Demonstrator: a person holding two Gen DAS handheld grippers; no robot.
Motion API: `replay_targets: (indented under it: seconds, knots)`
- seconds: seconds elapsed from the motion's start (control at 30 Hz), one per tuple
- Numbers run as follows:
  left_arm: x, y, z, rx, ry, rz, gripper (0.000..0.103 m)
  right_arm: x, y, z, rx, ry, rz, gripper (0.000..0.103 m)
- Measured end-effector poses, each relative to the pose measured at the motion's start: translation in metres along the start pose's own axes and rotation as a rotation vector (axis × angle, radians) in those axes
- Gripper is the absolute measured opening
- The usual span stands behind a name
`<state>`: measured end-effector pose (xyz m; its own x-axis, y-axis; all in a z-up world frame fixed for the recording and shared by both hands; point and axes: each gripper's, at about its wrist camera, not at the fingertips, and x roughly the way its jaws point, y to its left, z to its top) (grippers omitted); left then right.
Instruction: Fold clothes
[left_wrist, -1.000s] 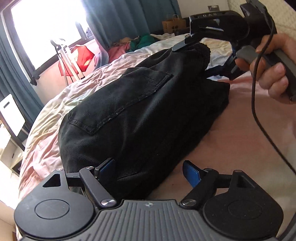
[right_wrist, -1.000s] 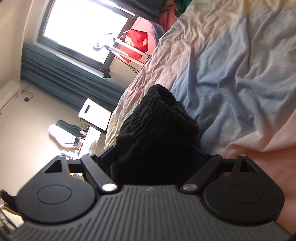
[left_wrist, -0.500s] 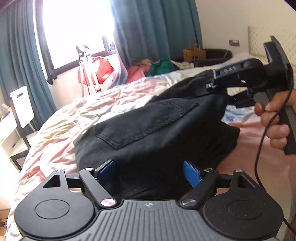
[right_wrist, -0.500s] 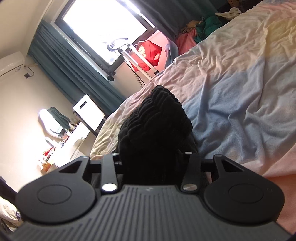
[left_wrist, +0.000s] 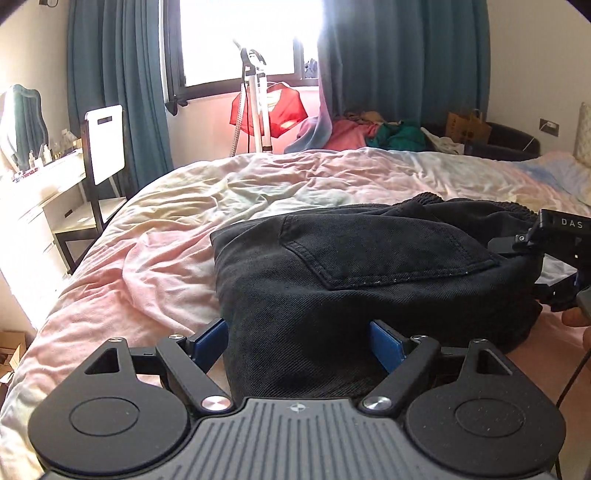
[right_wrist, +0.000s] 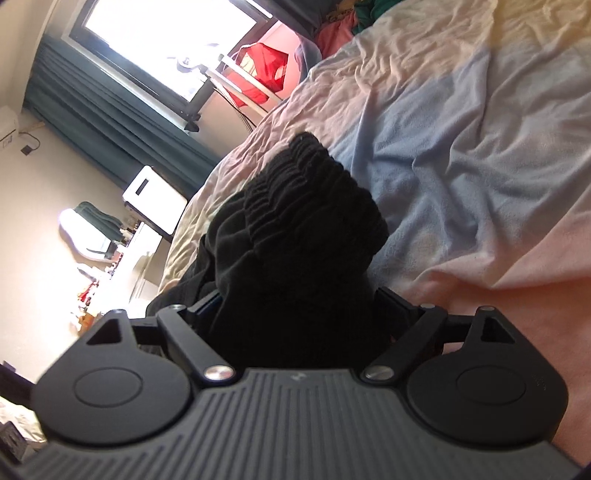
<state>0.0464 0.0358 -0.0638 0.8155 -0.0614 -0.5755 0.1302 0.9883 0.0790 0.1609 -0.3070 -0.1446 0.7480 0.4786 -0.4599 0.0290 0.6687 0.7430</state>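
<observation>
Folded black denim trousers (left_wrist: 369, 273) lie on the pastel bedspread (left_wrist: 258, 184), back pocket up. My left gripper (left_wrist: 299, 339) is open, its blue pads on either side of the near edge of the trousers. My right gripper (left_wrist: 546, 254) shows at the right edge of the left wrist view, at the elastic waistband end. In the right wrist view the gathered black waistband (right_wrist: 303, 221) fills the space between the jaws of my right gripper (right_wrist: 295, 306), which stand wide apart around it.
A white chair (left_wrist: 103, 147) and a desk (left_wrist: 33, 192) stand left of the bed. A steamer stand (left_wrist: 255, 103) with a red garment is under the window. A heap of clothes (left_wrist: 373, 129) lies past the far edge of the bed.
The right gripper's jaws, pinched on the waistband half a second ago, now stand wide apart. The trousers have come down flat on the bed. The left view has levelled out towards the window.
</observation>
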Motion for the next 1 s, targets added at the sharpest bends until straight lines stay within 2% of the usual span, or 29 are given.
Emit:
replay_targets:
  seconds: [0.1,0.27,0.43,0.57,0.7,0.87,1.0]
  knots:
    - [0.010,-0.006,-0.001,-0.004,0.005,0.004,0.086,0.013,-0.014,0.000,0.071,0.036,0.021,0.103]
    - [0.017,-0.002,-0.002,-0.057,0.024,0.001,0.088,0.016,-0.008,0.004,0.056,0.073,0.122,0.103]
    - [0.021,0.008,-0.001,-0.125,0.039,0.020,0.089,-0.008,0.009,0.015,0.073,0.019,0.335,0.103]
    - [0.023,0.016,-0.002,-0.187,0.059,0.008,0.092,-0.008,0.012,0.013,0.046,0.032,0.298,0.103]
    - [0.027,0.014,-0.004,-0.197,0.076,-0.010,0.093,0.016,-0.008,0.003,0.080,0.107,0.144,0.103]
    - [0.024,0.011,-0.005,-0.182,0.072,0.013,0.095,0.023,-0.005,0.000,0.053,0.129,0.146,0.103]
    - [0.024,0.014,-0.005,-0.209,0.076,0.011,0.095,0.017,-0.006,0.002,0.052,0.115,0.198,0.103]
